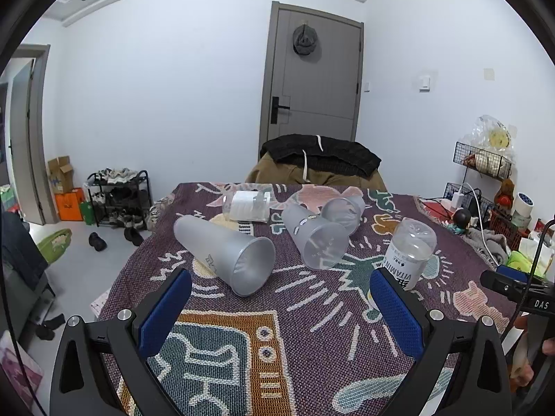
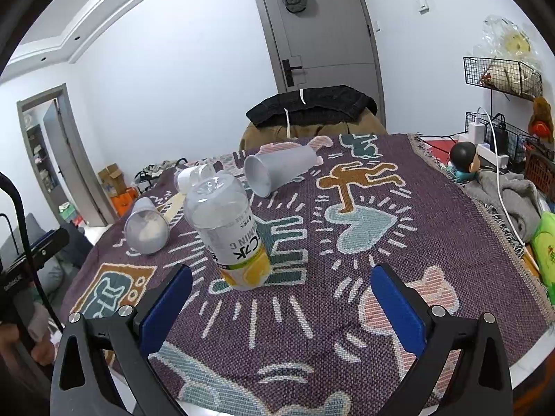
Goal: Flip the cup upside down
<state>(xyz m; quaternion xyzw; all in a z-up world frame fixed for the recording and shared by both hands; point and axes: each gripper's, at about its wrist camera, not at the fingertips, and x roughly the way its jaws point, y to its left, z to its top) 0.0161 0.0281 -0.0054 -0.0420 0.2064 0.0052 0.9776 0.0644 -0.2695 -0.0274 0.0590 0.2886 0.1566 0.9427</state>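
Third cup (image 1: pixel 341 209) only from left wrist

Woven blanket (image 2: pixel 433 208): purple ground, white-outlined cartoon figures in orange, light blue, teal, pink.
Cups (image 1: pixel 225 253): frosted translucent grey.
Bottle (image 2: pixel 229 232): clear, white label with black lettering, yellow lemon print; stands inverted.
Left tool (image 1: pixel 281 312), right tool (image 2: pixel 281 308): black frames, blue textured pads.
Door (image 1: pixel 312 79): grey, black handle.
Walls: white.
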